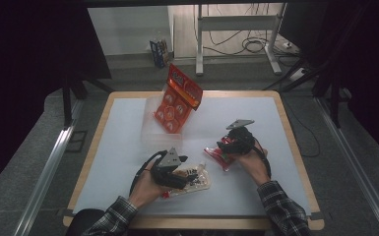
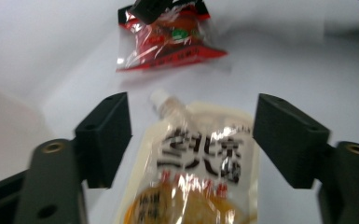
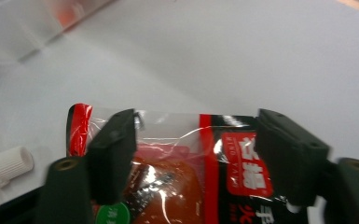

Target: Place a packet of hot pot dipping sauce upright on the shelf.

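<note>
A clear box [image 1: 153,129] is standing at the back of the tabletop [image 1: 128,147] with an orange blister pack [image 1: 177,98] leaning up out of it. The left gripper [image 2: 191,135] is hovering with jaws parted on either side of a spouted drink pouch [image 2: 200,172] lying flat, pads not pressing. The right gripper [image 3: 196,154] is straddling a red snack packet [image 3: 177,172], jaws wide, beside the pouch. Beyond the white tabletop, a grey floor and a desk frame [image 1: 236,24] are showing.

Dim surroundings, soft blur, packet glare
</note>
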The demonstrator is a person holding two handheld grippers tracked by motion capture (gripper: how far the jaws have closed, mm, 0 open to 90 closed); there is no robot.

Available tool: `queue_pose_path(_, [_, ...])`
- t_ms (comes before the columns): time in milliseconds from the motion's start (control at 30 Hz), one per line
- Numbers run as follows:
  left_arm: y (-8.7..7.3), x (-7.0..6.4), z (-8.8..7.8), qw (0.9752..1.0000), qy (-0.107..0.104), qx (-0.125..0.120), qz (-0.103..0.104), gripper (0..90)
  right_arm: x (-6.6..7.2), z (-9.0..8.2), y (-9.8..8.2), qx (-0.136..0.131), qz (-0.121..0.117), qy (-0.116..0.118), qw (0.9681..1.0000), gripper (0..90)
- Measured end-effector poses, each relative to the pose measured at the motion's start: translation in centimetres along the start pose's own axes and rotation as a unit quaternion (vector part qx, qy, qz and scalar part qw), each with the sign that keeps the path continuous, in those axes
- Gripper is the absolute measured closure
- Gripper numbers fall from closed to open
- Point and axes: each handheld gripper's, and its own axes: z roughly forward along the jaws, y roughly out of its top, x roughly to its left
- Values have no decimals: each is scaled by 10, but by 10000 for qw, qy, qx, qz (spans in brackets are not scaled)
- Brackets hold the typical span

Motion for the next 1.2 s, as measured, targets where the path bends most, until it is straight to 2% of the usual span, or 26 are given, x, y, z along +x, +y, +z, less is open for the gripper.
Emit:
queue_pose_path(67, [3, 1, 3, 10000, -30, -19, 2, 326, -3, -4, -2, -73, 44, -3, 10000, 189])
queue_pose_path(100, [8, 1, 10, 9999, -103, -31, -9, 349, -5, -5, -3, -79, 52, -9, 10000, 160])
queue_pose_path(267, [17, 2, 26, 9999, -152, 47, 60, 454, -9, -7, -11, -7, 34, 50, 10000, 97])
queue_pose_path(300, [21, 3, 34, 9998, -186, 96, 73, 503, -12, -8, -14, 52, 23, 84, 9999, 67])
queue_pose_path(333, [21, 3, 34, 9998, -186, 96, 73, 539, -12, -8, -14, 52, 23, 84, 9999, 67])
queue_pose_path(433, [28, 7, 48, 9995, -277, 157, 29, 691, -17, -11, -19, 76, -23, 141, 9999, 30])
queue_pose_path(533, [32, 9, 54, 9995, -263, 155, 20, 831, -21, -12, -21, 165, -54, 126, 9998, 16])
queue_pose_path(567, [36, 11, 61, 9997, -208, 108, -15, 878, -26, -13, -25, 160, -27, 146, 9998, 0])
queue_pose_path(733, [44, 15, 74, 9997, -162, 201, -13, 899, -38, -17, -30, 122, 109, 79, 9998, 0])
queue_pose_path(767, [46, 16, 82, 9997, -138, 204, -58, 899, -39, -18, -31, 96, 143, 61, 9998, 0])
queue_pose_path(800, [47, 17, 85, 9996, -103, 263, 6, 898, -41, -19, -31, 62, 150, 39, 9999, 0])
queue_pose_path(833, [48, 18, 89, 9996, -88, 264, -20, 899, -43, -20, -32, 33, 135, 19, 9999, 0])
queue_pose_path(1000, [51, 19, 103, 9993, -50, 357, -68, 899, -47, -24, -35, 4, 219, -3, 9998, 0])
queue_pose_path(1067, [52, 20, 111, 9982, -23, 595, -17, 899, -50, -26, -38, 30, 234, 14, 9997, 0])
queue_pose_path(1200, [49, 23, 113, 9969, -99, 784, -57, 900, -53, -29, -40, 93, 230, 18, 9997, 0])
